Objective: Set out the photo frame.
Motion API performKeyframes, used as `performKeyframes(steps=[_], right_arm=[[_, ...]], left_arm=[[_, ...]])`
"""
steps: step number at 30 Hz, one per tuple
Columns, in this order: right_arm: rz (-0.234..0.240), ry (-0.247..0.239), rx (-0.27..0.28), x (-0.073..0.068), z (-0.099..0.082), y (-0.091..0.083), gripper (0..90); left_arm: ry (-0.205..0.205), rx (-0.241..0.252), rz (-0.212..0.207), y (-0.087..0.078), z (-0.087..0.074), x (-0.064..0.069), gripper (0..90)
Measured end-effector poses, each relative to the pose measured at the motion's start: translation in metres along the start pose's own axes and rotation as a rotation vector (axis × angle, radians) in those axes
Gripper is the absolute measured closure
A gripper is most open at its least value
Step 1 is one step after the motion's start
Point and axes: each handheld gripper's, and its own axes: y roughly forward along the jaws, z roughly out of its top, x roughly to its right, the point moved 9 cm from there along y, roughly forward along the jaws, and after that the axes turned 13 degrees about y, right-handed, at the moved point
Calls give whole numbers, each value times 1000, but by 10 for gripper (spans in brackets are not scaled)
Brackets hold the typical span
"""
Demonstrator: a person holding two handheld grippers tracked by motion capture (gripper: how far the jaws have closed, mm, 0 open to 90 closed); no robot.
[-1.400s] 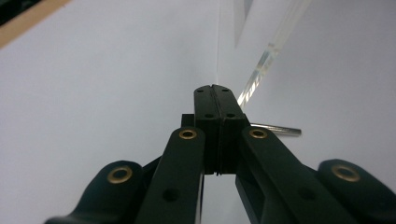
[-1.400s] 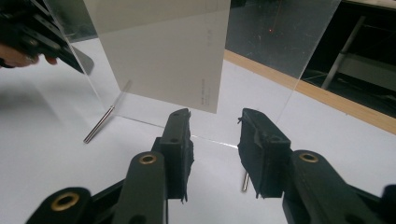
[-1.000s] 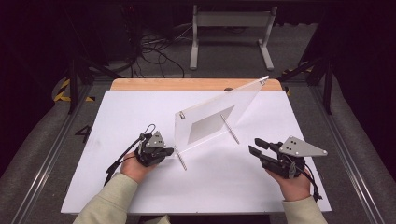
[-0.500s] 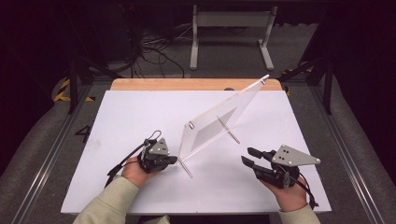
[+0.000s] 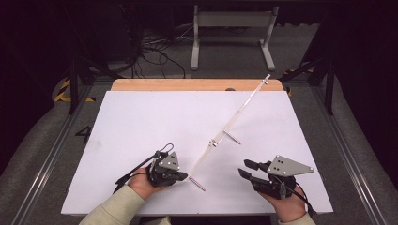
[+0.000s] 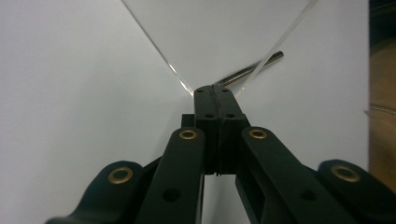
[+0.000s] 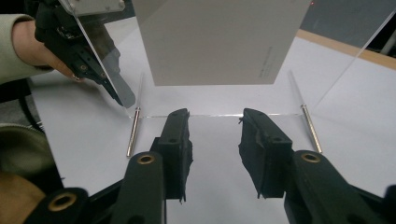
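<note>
Left gripper (image 5: 184, 177) pinched the clear stand's (image 5: 234, 119) near corner; right gripper (image 7: 215, 133) stood spread beside it. Recommended: steady grip, slow turning.

The table (image 5: 141, 122) is covered by a white sheet, and a strip of bare wood is left showing along its far edge. A clear acrylic stand (image 5: 234, 123) with a white card in it is carried on the sheet by two metal rod feet (image 7: 133, 130) (one near corner is clamped between the closed left jaws). Seen along the right jaws, the stand's lower edge runs just beyond the tips, with one rod outside each jaw.
</note>
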Motion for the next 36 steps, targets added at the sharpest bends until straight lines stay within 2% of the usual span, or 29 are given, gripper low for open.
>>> performKeyframes(steps=[1,4,6,8,12,14,16,18,19,23,26,27,28,30,36], right_arm=[[4,-4,-9,-2,-2,1,631],[15,-12,-35,-6,-9,6,659],[27,-12,-51,-9,-13,9,687],[46,-17,-67,-13,-17,13,739],[102,-38,-133,-26,-31,28,884],[121,-55,-168,-33,-39,40,890],[140,-72,-200,-41,-47,54,891],[149,-86,-232,-48,-54,69,891],[161,-90,-247,-53,-57,76,891],[174,-104,-275,-63,-63,92,894],[198,-99,-283,-69,-65,99,894],[197,-105,-290,-70,-66,101,894],[195,-111,-294,-72,-67,103,895],[176,-115,-309,-73,-69,107,896],[166,-150,-298,-70,-66,112,900]], left_arm=[[0,0,0,0,0,0,898],[10,9,-43,5,7,13,897],[29,3,-53,8,9,19,897],[44,4,-50,9,10,19,896],[38,11,-61,8,9,17,863],[39,9,-42,5,8,14,839],[38,20,-41,2,7,11,799],[27,23,-36,0,6,10,785],[12,35,-16,-5,5,5,778],[-23,55,16,-14,1,-5,762],[-44,67,22,-18,-3,-8,754],[-58,67,24,-20,-4,-8,753],[-51,69,31,-21,-5,-9,753],[-61,73,37,-23,-6,-10,750],[-69,79,50,-27,-9,-10,741]])
